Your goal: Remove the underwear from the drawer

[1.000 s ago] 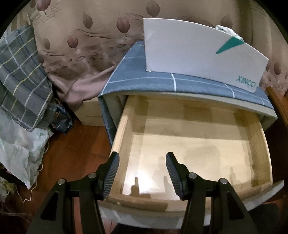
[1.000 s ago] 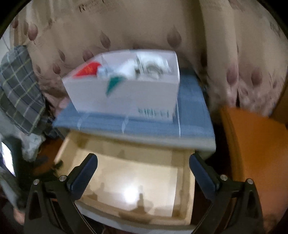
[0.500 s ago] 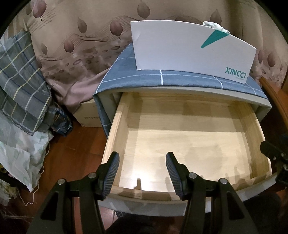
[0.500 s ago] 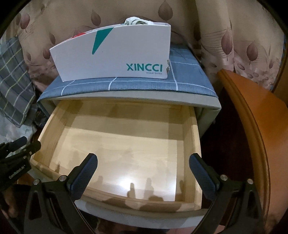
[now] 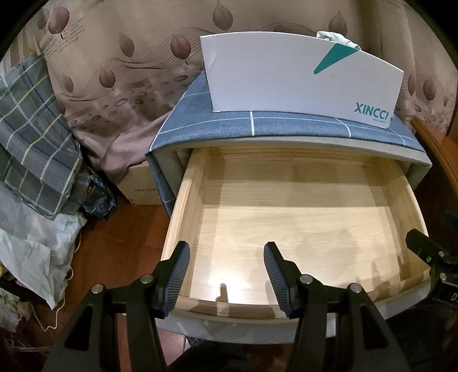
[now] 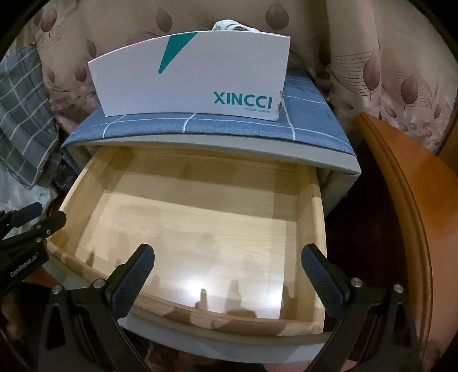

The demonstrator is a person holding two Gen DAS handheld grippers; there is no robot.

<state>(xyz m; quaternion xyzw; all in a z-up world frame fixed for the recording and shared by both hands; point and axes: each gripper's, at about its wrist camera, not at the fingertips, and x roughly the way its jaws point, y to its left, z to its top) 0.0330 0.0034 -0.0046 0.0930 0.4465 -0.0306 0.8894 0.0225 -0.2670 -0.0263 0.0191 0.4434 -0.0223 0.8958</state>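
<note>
Currently, in the left wrist view, the left gripper [image 5: 226, 266] hangs above the front left corner of the drawer [image 5: 189, 206], its fingers spread and holding nothing. The drawer is pulled well out of the nightstand [image 5: 286, 126], and its pale wooden floor shows no garment anywhere. A white box [image 5: 286, 74] stands on the cloth-covered top; a light bundle of fabric [image 5: 337, 37] shows above its rim and may be the underwear, though this cannot be confirmed. The right gripper [image 5: 429, 257] enters at the right edge, near the drawer's front right corner.

In the right wrist view, the right gripper [image 6: 229, 269] is spread wide and carries nothing, poised over the drawer's front rail [image 6: 229, 317]. The drawer interior is again bare from wall to wall. The same fabric [image 6: 232, 25] protrudes above the box [image 6: 194, 74].

Procedure, as judged: the removal step appears complete or has no object left in the drawer. Confirm this by sweeping both cameras over the rear corners, which lie in shadow. Keep both fingers clear of the side walls and front rail. Do not bring the fingers together on the wood.
</note>
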